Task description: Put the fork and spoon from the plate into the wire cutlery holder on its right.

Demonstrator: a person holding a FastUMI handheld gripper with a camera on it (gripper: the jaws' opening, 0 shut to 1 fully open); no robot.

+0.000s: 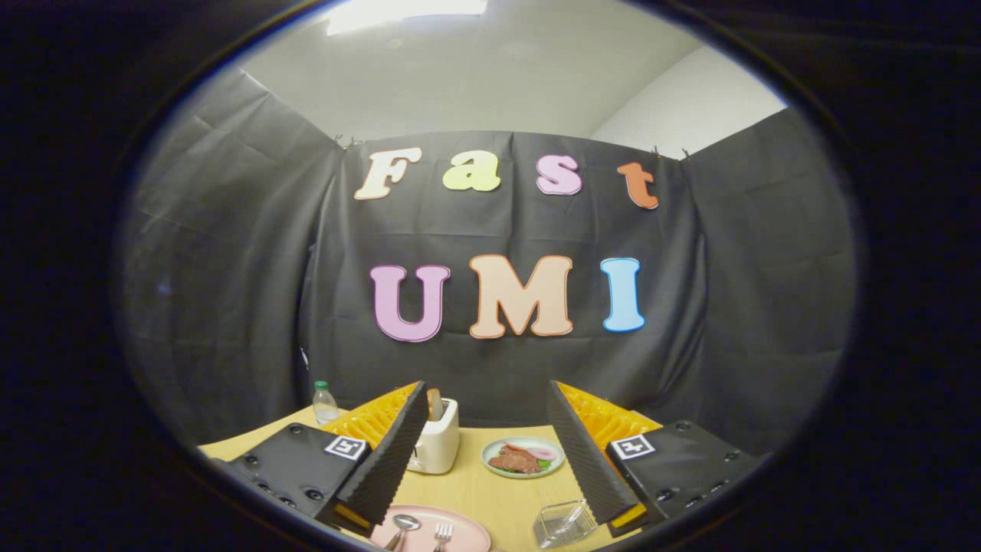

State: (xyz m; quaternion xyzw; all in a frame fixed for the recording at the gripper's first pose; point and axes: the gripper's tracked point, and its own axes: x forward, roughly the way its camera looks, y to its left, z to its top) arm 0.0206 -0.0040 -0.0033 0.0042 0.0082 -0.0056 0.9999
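A pink plate (pixel 467 533) lies on the wooden table low between my fingers. On it rest a spoon (pixel 404 525) and, just to its right, a fork (pixel 442 532); their handles run out of sight below. The wire cutlery holder (pixel 565 523) stands to the plate's right, close by my right finger. My gripper (pixel 487 502) hovers above the table with its fingers wide apart and nothing between them. It is held back from the plate, not touching anything.
A white toaster (pixel 437 445) with a slice of bread in it stands beyond my left finger. A small plate of food (pixel 523 457) sits further back between the fingers. A water bottle (pixel 325 404) stands at the table's far left edge.
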